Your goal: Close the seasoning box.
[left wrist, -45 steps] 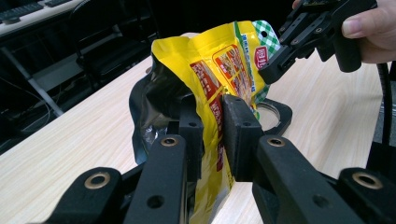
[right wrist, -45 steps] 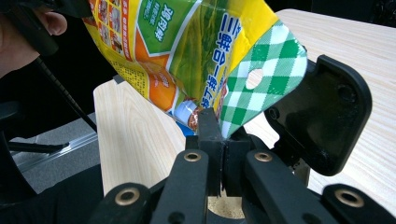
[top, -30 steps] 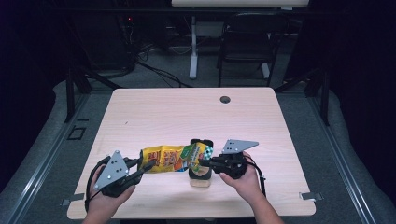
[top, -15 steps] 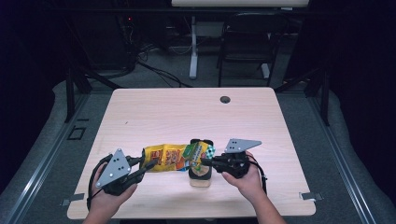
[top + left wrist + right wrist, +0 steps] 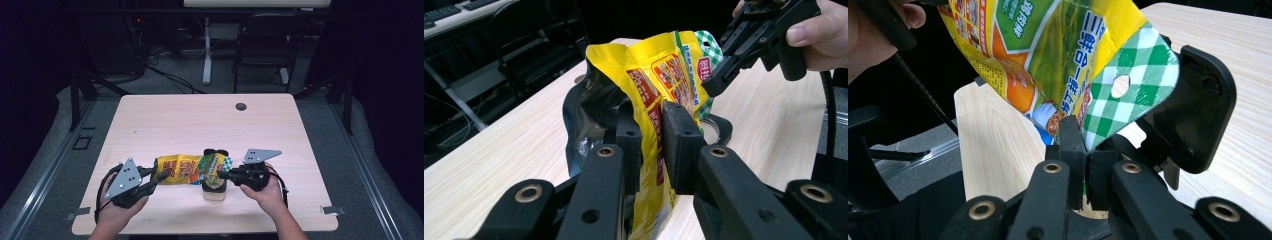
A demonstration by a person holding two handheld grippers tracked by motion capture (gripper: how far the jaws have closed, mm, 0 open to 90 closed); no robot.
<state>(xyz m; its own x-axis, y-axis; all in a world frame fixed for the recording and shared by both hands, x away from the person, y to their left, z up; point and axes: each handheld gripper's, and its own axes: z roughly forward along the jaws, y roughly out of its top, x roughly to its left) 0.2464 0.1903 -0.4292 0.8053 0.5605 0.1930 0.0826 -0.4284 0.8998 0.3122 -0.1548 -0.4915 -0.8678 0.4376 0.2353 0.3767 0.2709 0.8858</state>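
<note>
Glossy foil snack bag (image 5: 659,70), matt blk plastic tongs (image 5: 651,145), pale wood-grain table (image 5: 200,125)

The table (image 5: 210,125) is seen from above its near edge, looking forward and down, from well back. Each gripper view is taken close along its own jaws. The yellow bag (image 5: 659,80) near the near edge is shared by all three views.

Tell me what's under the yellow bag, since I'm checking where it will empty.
A black container sits beneath the yellow bag, which both grippers hold. Its inside is hidden by the bag.
</note>
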